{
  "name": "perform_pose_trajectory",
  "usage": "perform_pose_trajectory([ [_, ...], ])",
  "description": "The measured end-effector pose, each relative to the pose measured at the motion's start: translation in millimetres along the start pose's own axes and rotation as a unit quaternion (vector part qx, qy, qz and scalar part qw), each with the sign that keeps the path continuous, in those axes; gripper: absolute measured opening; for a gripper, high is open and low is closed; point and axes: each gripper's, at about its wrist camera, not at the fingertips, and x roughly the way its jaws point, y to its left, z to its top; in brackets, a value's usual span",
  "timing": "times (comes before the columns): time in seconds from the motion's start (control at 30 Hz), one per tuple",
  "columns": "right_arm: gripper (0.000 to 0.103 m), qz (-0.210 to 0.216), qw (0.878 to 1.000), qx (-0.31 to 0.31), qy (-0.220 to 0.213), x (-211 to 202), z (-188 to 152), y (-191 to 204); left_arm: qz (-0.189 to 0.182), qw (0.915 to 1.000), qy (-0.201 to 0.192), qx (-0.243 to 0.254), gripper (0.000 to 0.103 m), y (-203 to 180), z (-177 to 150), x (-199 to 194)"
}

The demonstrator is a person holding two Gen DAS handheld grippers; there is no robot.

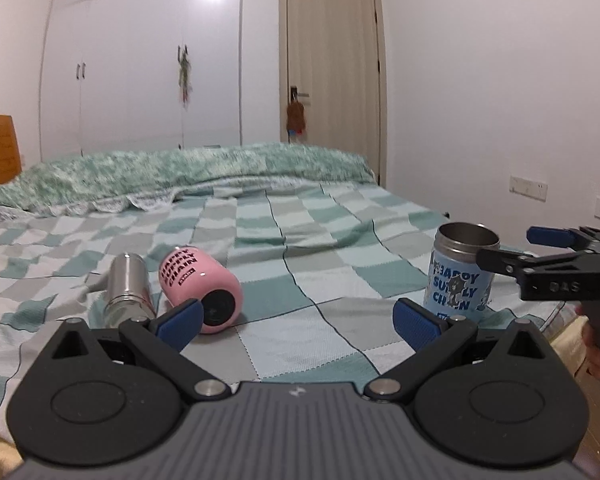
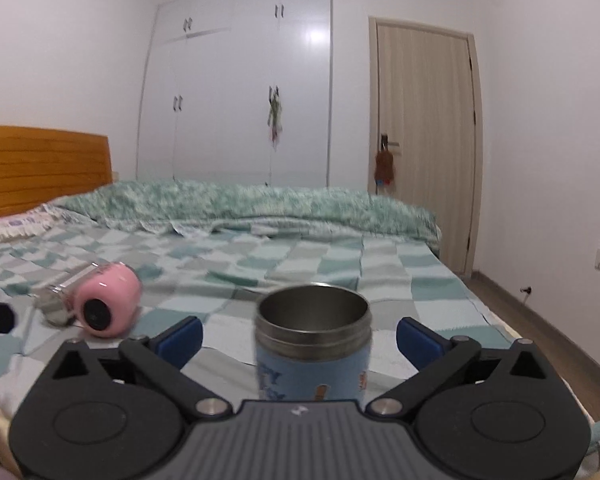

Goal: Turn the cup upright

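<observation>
A blue cup (image 1: 460,270) with a steel rim stands upright on the checked bed, mouth up. In the right wrist view the blue cup (image 2: 313,344) stands between my open right gripper's (image 2: 300,338) fingers, untouched. A pink cup (image 1: 200,290) lies on its side with its black base toward me; it also shows in the right wrist view (image 2: 108,306). A steel cup (image 1: 129,290) lies beside it on the left. My left gripper (image 1: 298,320) is open and empty, just right of the pink cup. The right gripper (image 1: 540,252) shows at the blue cup's right.
The checked sheet (image 1: 300,248) covers the bed, with a rumpled green quilt (image 1: 188,168) at the far side. A wooden headboard (image 2: 40,164) is at left. The bed's right edge (image 2: 480,312) drops to the floor.
</observation>
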Motion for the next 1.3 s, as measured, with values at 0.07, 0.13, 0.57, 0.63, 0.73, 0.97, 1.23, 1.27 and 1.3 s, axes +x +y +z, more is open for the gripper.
perform_pose_trajectory([
  [0.07,0.103,0.012,1.000,0.005,-0.010,-15.6,-2.1,6.7,0.005,0.9999,-0.011,-0.003,0.103,-1.7,-8.1,-8.2],
  [0.13,0.103,0.023,1.000,0.010,-0.013,-31.2,-6.5,12.8,0.010,0.9997,-0.020,-0.006,0.103,-1.7,-17.6,-14.0],
  [0.57,0.103,0.044,0.999,0.003,-0.007,-64.5,-52.3,73.8,0.065,0.9968,-0.046,-0.008,0.103,16.8,-78.3,-32.6],
  [0.63,0.103,0.041,0.999,-0.004,-0.010,-64.7,-58.1,80.8,0.073,0.9961,-0.049,-0.008,0.103,19.4,-85.5,-30.8],
  [0.73,0.103,0.031,0.999,-0.020,-0.023,-67.2,-63.1,88.1,0.082,0.9952,-0.050,-0.018,0.103,24.0,-90.3,-30.5],
  [0.97,0.103,0.020,0.998,-0.038,-0.040,-70.8,-66.9,95.6,0.080,0.9945,-0.060,-0.030,0.103,30.7,-93.9,-33.7],
  [1.23,0.103,0.018,0.999,-0.034,-0.039,-69.3,-67.0,94.4,0.080,0.9945,-0.064,-0.024,0.103,28.5,-95.4,-33.7],
  [1.27,0.103,0.018,0.999,-0.034,-0.039,-69.2,-67.0,94.3,0.080,0.9945,-0.064,-0.024,0.103,28.2,-95.6,-33.8],
  [1.3,0.103,0.018,0.999,-0.034,-0.039,-69.2,-66.9,94.3,0.079,0.9945,-0.064,-0.024,0.103,28.0,-95.7,-33.8],
])
